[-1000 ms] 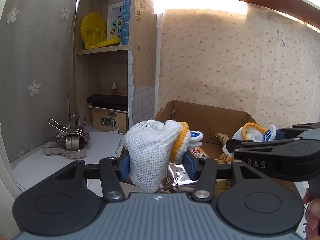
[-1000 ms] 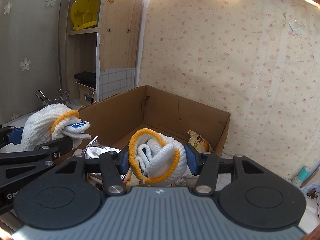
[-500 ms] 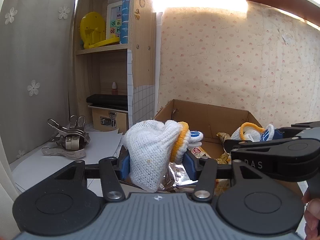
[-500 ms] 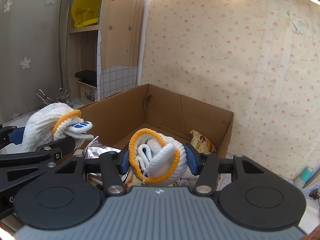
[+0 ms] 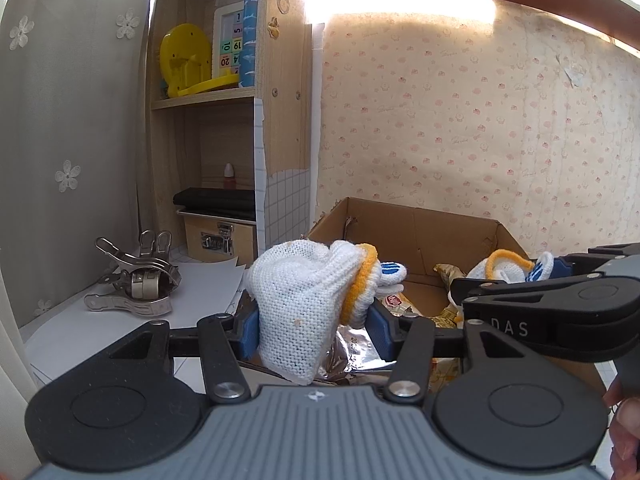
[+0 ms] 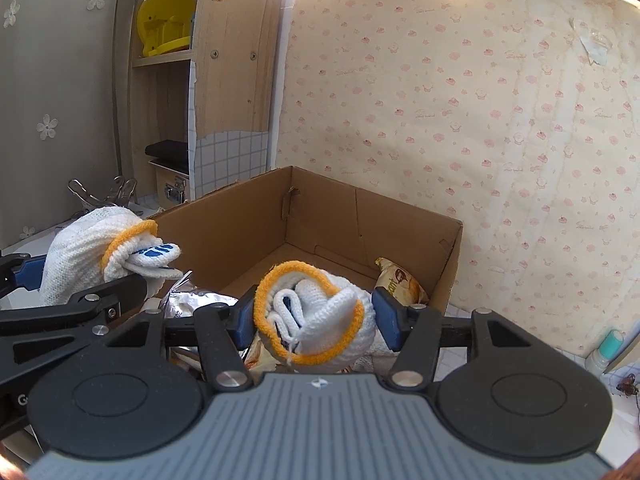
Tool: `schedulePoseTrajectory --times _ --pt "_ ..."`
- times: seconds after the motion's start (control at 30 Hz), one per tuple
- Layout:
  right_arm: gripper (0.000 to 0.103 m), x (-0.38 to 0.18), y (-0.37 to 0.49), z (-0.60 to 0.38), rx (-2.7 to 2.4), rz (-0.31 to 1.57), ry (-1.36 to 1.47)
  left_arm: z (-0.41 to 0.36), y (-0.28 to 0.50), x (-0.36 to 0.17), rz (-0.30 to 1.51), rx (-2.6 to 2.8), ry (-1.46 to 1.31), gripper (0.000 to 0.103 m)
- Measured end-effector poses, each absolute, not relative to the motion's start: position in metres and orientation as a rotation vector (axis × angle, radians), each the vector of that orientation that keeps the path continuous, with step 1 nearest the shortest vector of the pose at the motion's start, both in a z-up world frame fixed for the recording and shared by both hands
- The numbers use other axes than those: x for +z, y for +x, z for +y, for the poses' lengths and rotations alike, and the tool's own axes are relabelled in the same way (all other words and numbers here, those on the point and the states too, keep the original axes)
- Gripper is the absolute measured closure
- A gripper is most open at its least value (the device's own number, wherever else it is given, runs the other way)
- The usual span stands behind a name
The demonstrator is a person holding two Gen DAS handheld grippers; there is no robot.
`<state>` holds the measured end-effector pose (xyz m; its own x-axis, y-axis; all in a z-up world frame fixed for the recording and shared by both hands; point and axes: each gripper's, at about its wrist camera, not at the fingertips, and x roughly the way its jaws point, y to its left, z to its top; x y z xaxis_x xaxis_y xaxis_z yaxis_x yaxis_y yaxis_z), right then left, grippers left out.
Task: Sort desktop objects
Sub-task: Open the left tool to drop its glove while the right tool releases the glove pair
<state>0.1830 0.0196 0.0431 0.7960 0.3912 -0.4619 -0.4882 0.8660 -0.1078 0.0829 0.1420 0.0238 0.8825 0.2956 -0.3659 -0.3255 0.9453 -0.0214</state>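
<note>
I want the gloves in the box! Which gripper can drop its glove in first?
Probably the right gripper: its rolled glove hangs over the open cardboard box. The left gripper's glove sits nearer the box's edge.

– What are your tongs (image 5: 312, 322) made of?
– Matt black plastic, with smooth blue pads.
– And the glove (image 5: 304, 300)?
– Coarse white knit cloth with an orange cuff.
– The rest?
– Your box (image 6: 360, 216) is dull brown cardboard, the wrapper (image 6: 192, 304) crinkled shiny foil, the clamp (image 5: 136, 284) bright metal.
</note>
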Motion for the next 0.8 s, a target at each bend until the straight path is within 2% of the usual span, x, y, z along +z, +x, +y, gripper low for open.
schedulePoseTrajectory --times 0.07,0.1,0.17,0.4,0.5,0.63,0.8 --pt "0.041 0.044 0.181 0.019 0.471 0.433 -0.233 0.142 0.083 0.024 0.368 0.323 -0.083 0.046" --pt "0.034 0.045 0.180 0.019 0.470 0.428 -0.234 0.142 0.083 0.024 0.367 0.323 -0.083 0.046" --pt "0.030 0.048 0.177 0.016 0.465 0.408 -0.228 0.143 0.083 0.024 0.368 0.321 -0.082 0.045" --pt "0.029 0.065 0.163 -0.004 0.446 0.347 -0.169 0.142 0.086 0.024 0.369 0.326 -0.079 0.044" --pt "0.023 0.073 0.156 -0.013 0.438 0.319 -0.146 0.141 0.089 0.025 0.370 0.325 -0.078 0.043" --pt "0.023 0.079 0.150 -0.020 0.429 0.300 -0.128 0.139 0.093 0.026 0.374 0.312 -0.075 0.038" --pt "0.023 0.079 0.146 -0.022 0.426 0.296 -0.127 0.135 0.093 0.029 0.366 0.314 -0.068 0.023"
